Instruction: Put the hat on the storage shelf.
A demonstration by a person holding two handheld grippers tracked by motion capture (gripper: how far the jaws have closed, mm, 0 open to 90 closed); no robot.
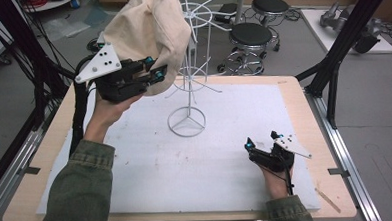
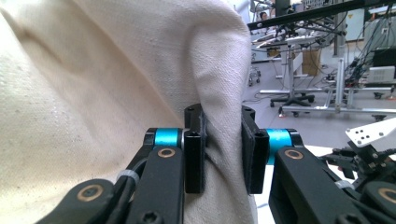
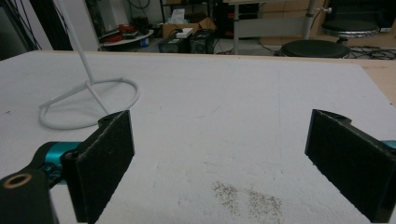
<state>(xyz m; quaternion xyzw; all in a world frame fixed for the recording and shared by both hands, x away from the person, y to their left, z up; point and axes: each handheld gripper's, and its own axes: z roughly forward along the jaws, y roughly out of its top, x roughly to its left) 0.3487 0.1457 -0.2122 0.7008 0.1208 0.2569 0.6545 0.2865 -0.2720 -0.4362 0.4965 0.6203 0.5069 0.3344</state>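
A cream cloth cap (image 1: 148,30) hangs in the air at the upper left, held against the upper arms of a white wire stand (image 1: 194,65). My left gripper (image 1: 158,72) is shut on the cap's lower edge; in the left gripper view its pads (image 2: 195,154) pinch a fold of the cream cap (image 2: 93,93). The stand's ring base (image 1: 186,122) rests on the white mat. My right gripper (image 1: 262,140) lies low near the table's front right, open, with nothing between its pads (image 3: 105,158). The stand's base (image 3: 88,105) shows ahead of it to the left.
A white mat (image 1: 211,160) covers most of the wooden table (image 1: 315,135). Black frame posts (image 1: 350,28) rise at the right and left. Two black stools (image 1: 251,38) stand behind the table. A small wooden stick (image 1: 328,199) lies at the front right corner.
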